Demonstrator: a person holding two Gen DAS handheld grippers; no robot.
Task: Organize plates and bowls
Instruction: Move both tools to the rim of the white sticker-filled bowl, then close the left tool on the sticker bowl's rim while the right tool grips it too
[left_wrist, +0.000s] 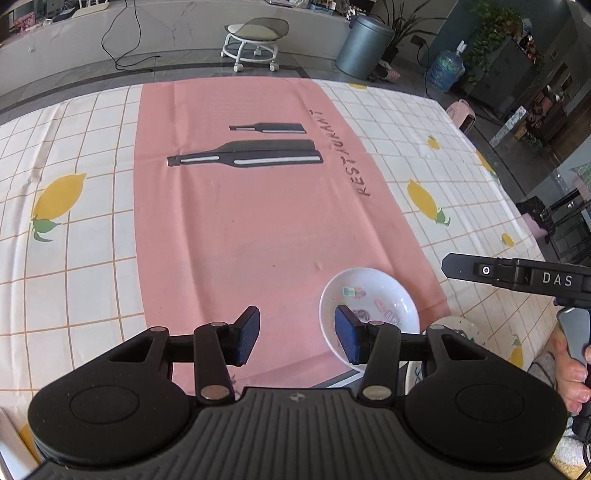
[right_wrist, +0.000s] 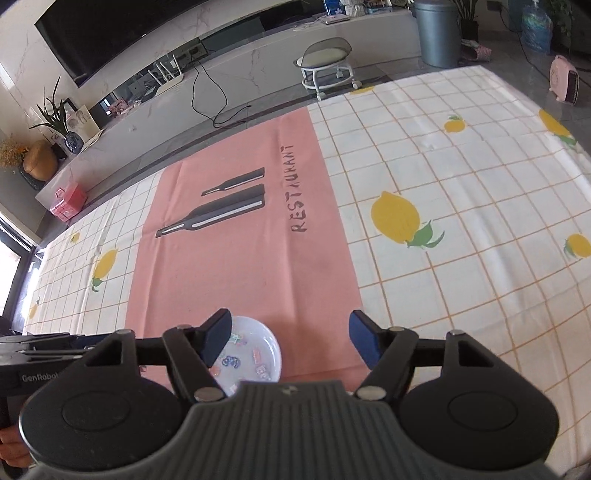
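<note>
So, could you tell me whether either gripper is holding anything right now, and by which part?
Nothing is held. The left gripper and right gripper are both open above the white bowl.

Both the left hand-held gripper (left_wrist: 297, 338) and the right hand-held gripper (right_wrist: 290, 341) angle downward, jaws apart, empty.
</note>
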